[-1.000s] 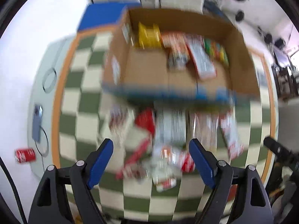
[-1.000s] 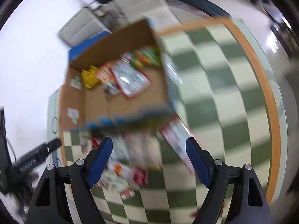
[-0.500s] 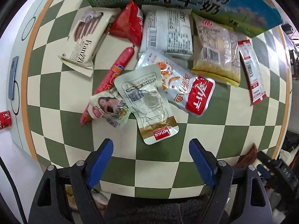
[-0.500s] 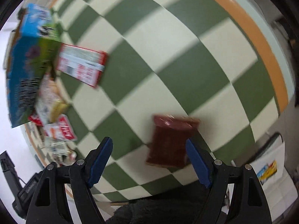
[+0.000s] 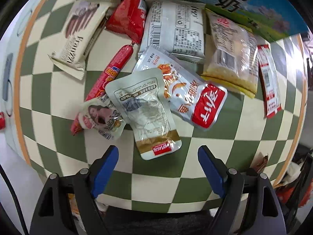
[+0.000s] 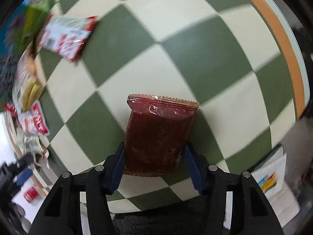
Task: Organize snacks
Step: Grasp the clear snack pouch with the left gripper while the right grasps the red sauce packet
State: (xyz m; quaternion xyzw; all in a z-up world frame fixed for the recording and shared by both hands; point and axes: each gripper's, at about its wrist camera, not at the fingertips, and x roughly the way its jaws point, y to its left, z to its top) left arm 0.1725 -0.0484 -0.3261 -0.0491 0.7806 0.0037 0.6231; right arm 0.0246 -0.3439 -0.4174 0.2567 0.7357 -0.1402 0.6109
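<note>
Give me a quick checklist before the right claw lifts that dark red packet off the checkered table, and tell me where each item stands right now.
1. Dark red packet sits between the right claw fingers: ok.
2. Jaws finished closing: not ok, they are closing now; the blue fingers reach the packet's sides.
3. Firm grip on the packet: cannot tell.
4. Packet clear of other snacks: ok, it lies alone on the checkered table, apart from the red and white packet.
5. Left claw out of the way: ok, it is open, empty, over the snack pile beside the silver pouch.
6. Path to the box: cannot tell, only a blurred box edge shows.
</note>
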